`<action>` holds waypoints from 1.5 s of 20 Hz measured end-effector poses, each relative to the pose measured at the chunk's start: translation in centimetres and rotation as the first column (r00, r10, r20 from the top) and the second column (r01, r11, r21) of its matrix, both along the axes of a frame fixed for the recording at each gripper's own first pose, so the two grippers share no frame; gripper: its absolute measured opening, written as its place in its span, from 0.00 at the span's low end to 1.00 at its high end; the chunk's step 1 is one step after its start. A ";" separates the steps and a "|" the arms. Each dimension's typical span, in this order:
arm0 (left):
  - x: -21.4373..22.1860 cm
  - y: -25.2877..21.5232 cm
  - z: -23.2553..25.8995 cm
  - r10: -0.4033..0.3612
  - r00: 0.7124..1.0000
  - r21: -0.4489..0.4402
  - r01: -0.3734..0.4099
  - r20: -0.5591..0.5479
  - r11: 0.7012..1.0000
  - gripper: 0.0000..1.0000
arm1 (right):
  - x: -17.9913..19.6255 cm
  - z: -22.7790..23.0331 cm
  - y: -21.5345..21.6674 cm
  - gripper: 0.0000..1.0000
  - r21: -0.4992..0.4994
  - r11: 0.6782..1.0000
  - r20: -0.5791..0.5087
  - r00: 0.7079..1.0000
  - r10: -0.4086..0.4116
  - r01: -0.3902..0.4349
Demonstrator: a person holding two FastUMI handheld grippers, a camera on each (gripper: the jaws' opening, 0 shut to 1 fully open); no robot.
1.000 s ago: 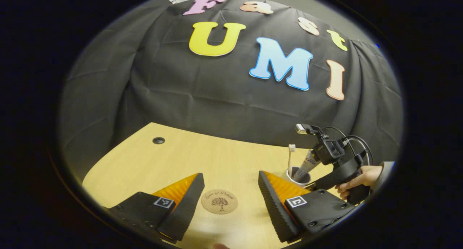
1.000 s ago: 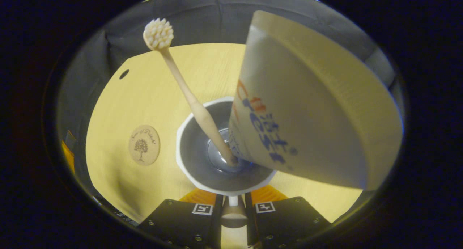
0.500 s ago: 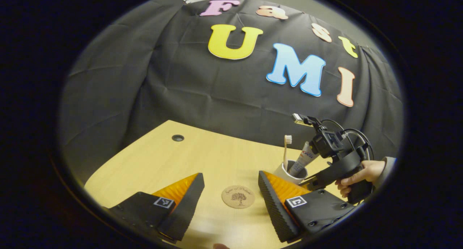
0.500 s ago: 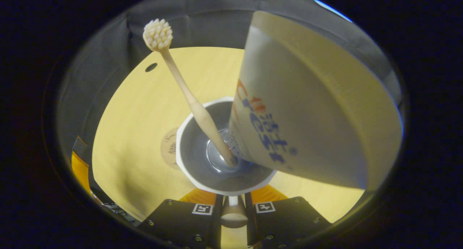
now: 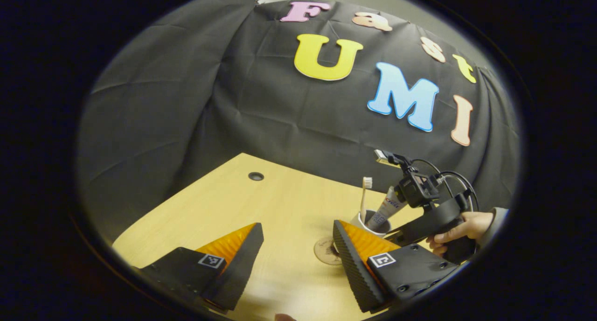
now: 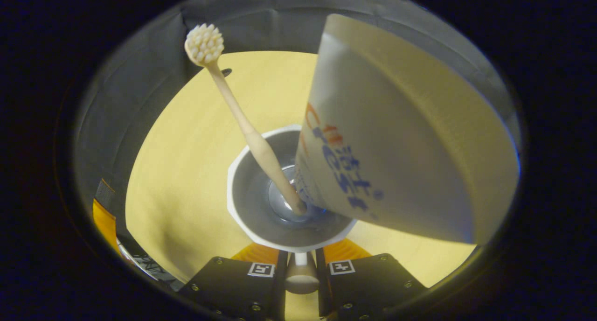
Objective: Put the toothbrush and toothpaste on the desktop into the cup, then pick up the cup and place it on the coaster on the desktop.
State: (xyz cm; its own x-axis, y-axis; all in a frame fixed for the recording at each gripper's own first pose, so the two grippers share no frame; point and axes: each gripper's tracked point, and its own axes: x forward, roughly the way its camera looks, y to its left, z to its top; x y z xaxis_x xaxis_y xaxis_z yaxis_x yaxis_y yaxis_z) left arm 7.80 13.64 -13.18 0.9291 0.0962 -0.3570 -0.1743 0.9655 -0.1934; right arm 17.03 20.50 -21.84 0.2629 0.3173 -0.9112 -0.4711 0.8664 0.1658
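Note:
A white cup (image 6: 242, 204) holds a pale toothbrush (image 6: 235, 113) and a white toothpaste tube (image 6: 401, 139), both leaning inside it. My right gripper (image 6: 301, 258) is shut on the cup's handle (image 6: 301, 276) at the near rim. In the left gripper view the cup (image 5: 366, 218), toothbrush (image 5: 363, 197) and tube (image 5: 386, 206) stand just behind the round cork coaster (image 5: 324, 251), which my own right finger half hides. A hand holds the right gripper (image 5: 396, 234) there. My left gripper (image 5: 296, 227) hangs open over the desk with nothing in it. Whether the cup touches the coaster I cannot tell.
The wooden desk (image 5: 261, 218) has a round cable hole (image 5: 255, 176) near its far left corner, seen too in the right gripper view as the hole (image 6: 226, 72). Black cloth closes off the back and sides. A sleeve and hand (image 5: 466, 225) reach in from the right.
The right gripper carried the cup to the left, and in its view the coaster slid out of sight under the cup. My left gripper swung left, so the coaster shifted right behind its finger.

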 end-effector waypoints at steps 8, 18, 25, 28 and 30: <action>-0.8 2.3 -0.4 0.037 0.999 -0.009 -0.037 -0.015 0.999 0.96 | 0.3 -0.7 0.9 0.27 -0.031 0.998 -0.014 0.999 0.046 -0.046; -0.9 2.5 -0.7 0.037 0.999 -0.011 -0.037 -0.020 0.999 0.96 | 0.0 -0.1 0.8 0.34 -0.021 0.999 0.002 0.999 0.049 -0.049; 0.4 0.4 0.5 -0.026 1.000 0.023 0.026 0.002 0.999 0.99 | -1.5 2.9 -0.8 0.75 0.062 0.998 0.082 0.997 -0.003 -0.002; 1.1 -1.3 1.8 -0.062 0.998 0.032 0.062 0.028 0.998 0.96 | -2.4 4.9 -3.0 0.89 0.100 0.994 0.130 0.989 -0.063 0.051; 1.6 -2.6 2.8 -0.087 0.995 0.035 0.086 0.047 0.996 0.99 | -3.0 6.5 -5.0 0.87 0.125 0.988 0.184 0.976 -0.113 0.091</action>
